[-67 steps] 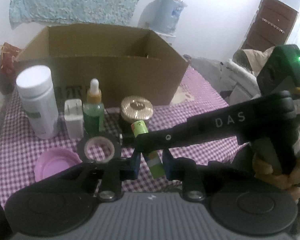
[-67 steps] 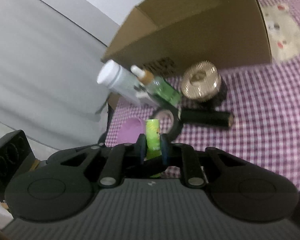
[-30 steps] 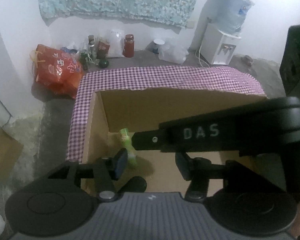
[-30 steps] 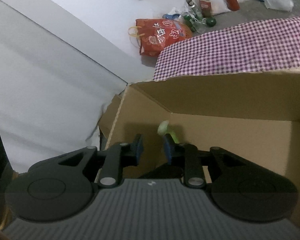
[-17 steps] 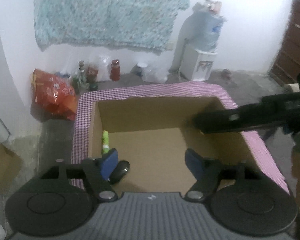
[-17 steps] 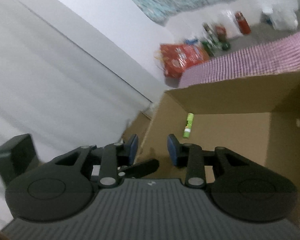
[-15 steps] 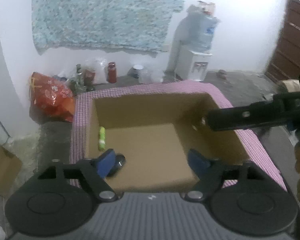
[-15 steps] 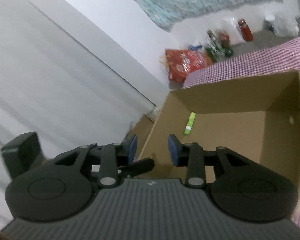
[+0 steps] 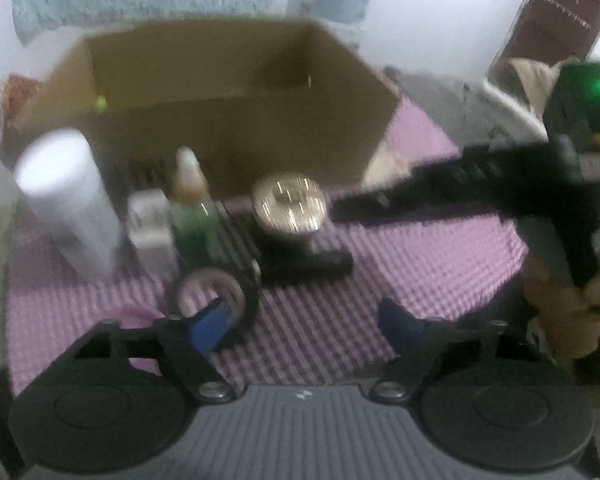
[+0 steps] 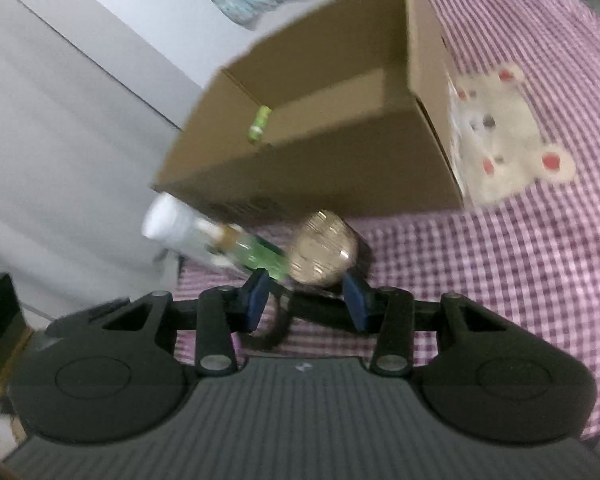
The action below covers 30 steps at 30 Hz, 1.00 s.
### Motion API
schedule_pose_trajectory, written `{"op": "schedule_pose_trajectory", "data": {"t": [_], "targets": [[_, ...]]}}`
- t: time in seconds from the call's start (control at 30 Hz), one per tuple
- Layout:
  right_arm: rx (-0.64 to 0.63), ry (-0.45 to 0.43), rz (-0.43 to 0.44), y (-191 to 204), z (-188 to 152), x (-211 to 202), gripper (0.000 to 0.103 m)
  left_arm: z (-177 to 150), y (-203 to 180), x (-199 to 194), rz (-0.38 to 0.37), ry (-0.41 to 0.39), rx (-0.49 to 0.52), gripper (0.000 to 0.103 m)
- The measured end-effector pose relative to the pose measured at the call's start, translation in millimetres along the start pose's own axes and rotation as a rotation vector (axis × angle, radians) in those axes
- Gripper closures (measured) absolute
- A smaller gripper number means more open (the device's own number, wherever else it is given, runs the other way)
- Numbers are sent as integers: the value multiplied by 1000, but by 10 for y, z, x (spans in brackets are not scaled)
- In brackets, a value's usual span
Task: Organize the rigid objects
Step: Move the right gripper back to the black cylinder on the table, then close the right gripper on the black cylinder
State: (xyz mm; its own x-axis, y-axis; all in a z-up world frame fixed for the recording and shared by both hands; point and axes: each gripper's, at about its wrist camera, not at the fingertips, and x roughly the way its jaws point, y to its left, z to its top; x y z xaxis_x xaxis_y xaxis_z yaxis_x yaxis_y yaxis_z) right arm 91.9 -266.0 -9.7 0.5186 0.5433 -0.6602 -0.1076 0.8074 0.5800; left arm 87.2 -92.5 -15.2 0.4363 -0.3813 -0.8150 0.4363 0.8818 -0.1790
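Both claws have pulled back from over the cardboard box (image 9: 236, 120) to the near row of items. The left claw (image 9: 304, 320) has just been narrowing and the right claw (image 10: 306, 300) widening; both stand apart, empty. Farther off, the green tube (image 10: 260, 124) lies inside the box at its left wall.

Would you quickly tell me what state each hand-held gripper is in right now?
Left hand-held gripper: open, holding nothing; jaws have just been closing.
Right hand-held gripper: open, holding nothing; jaws have just been opening.
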Motion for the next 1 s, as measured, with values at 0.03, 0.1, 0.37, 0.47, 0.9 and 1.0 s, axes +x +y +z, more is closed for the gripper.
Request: {"op": "schedule_pose_trajectory", "data": {"t": [0.03, 0.1, 0.37, 0.47, 0.9, 1.0], "targets": [[-7, -2, -12, -20, -31, 42, 65, -42, -13, 46, -10, 8, -1, 33], [-24, -12, -29, -9, -18, 180, 66, -85, -5, 117, -24, 19, -10, 38], [6, 83, 56, 15, -124, 410, 67, -120, 37, 141, -62, 37, -30, 42], [34, 135, 121, 53, -213, 416, 67, -125, 70, 156, -72, 61, -39, 42], [151, 220, 184, -29, -317, 699, 75, -105, 118, 209, -67, 88, -42, 47], [180, 209, 197, -62, -315, 740, 77, -105, 129, 231, -54, 79, -39, 48]]}}
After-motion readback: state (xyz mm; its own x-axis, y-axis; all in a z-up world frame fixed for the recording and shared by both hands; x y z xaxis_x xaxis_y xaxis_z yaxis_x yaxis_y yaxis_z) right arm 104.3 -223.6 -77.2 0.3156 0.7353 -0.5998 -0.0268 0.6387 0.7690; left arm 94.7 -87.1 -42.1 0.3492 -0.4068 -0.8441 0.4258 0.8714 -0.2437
